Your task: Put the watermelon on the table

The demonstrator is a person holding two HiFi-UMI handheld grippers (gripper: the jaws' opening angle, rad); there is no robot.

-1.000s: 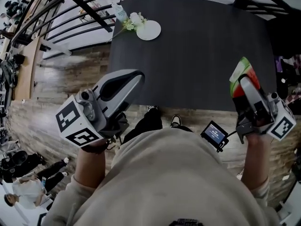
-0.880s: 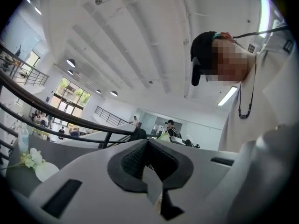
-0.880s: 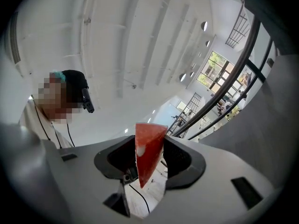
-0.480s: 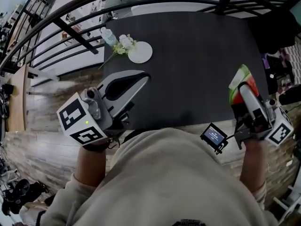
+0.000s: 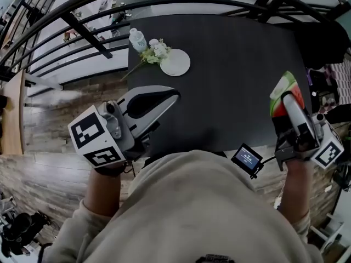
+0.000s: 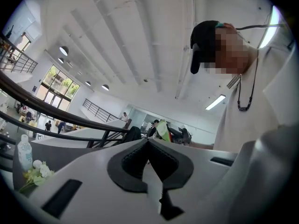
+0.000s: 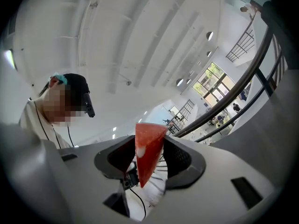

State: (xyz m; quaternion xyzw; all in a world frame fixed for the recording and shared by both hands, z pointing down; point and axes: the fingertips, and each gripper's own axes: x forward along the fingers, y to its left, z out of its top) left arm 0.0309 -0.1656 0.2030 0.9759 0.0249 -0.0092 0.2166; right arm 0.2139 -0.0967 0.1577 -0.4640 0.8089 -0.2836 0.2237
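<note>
Two grippers are held out over the near edge of a dark table (image 5: 236, 64), and only the right gripper (image 5: 283, 96) carries anything: its jaws stand fairly wide, clamped on a watermelon slice (image 5: 283, 85). In the right gripper view the ribbed pads (image 7: 180, 155) press on the two flat red faces of the wedge, whose thin point aims back toward the camera. In the head view the green-and-white rind end sticks out past the jaw tips. The slice is up in the air, seemingly above the table's near right corner, and not yet resting on it. The left gripper (image 5: 173, 95) has its jaws closed together with nothing between them, and hangs above the near left part of the table. A white plate (image 5: 175, 63), some flowers (image 5: 156, 49) and a small bottle (image 5: 136, 39) sit at the far left corner, well apart from both tools. The slice looks light and stiff, with smooth faces; whether it is real fruit or a model I cannot tell. Its tapering sides could let it slip out of a pinch, so a hold across the flat faces at mid-body, as now, seems soundest. If real, the flesh would bruise under hard pressure. Laid on a flat face it should sit steadier than on the curved rind.
</note>
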